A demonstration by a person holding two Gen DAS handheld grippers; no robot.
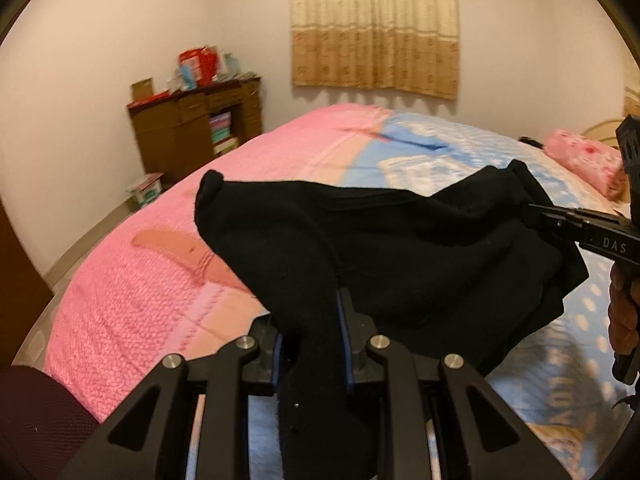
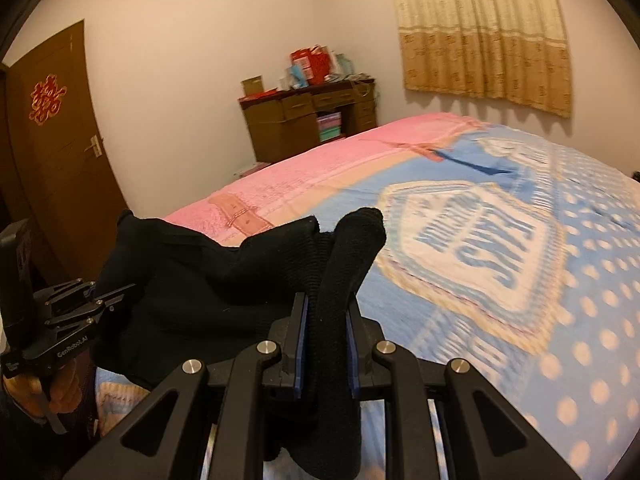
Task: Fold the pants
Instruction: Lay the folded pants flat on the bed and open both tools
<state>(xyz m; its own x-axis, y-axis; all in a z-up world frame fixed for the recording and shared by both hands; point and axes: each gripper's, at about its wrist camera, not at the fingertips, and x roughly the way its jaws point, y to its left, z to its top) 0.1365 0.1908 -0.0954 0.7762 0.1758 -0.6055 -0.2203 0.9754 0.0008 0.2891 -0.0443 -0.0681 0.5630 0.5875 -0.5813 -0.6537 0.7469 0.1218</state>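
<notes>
Black pants (image 1: 400, 248) hang in the air over the bed, stretched between both grippers. My left gripper (image 1: 310, 300) is shut on a bunched edge of the cloth, which stands up between its blue pads. In the right wrist view my right gripper (image 2: 327, 304) is shut on another bunched edge of the pants (image 2: 192, 280). Each gripper shows in the other's view: the right gripper (image 1: 536, 216) bites the cloth at the right, and the left gripper (image 2: 116, 296) bites it at the left. A hand (image 1: 624, 312) holds the right tool.
Below lies a bed with a pink and blue dotted cover (image 2: 500, 280) and a pink pillow (image 1: 584, 160) at its far right. A brown cabinet (image 1: 196, 132) with clutter stands in the corner. A curtain (image 1: 376, 28) hangs behind, and a brown door (image 2: 60, 160) is at left.
</notes>
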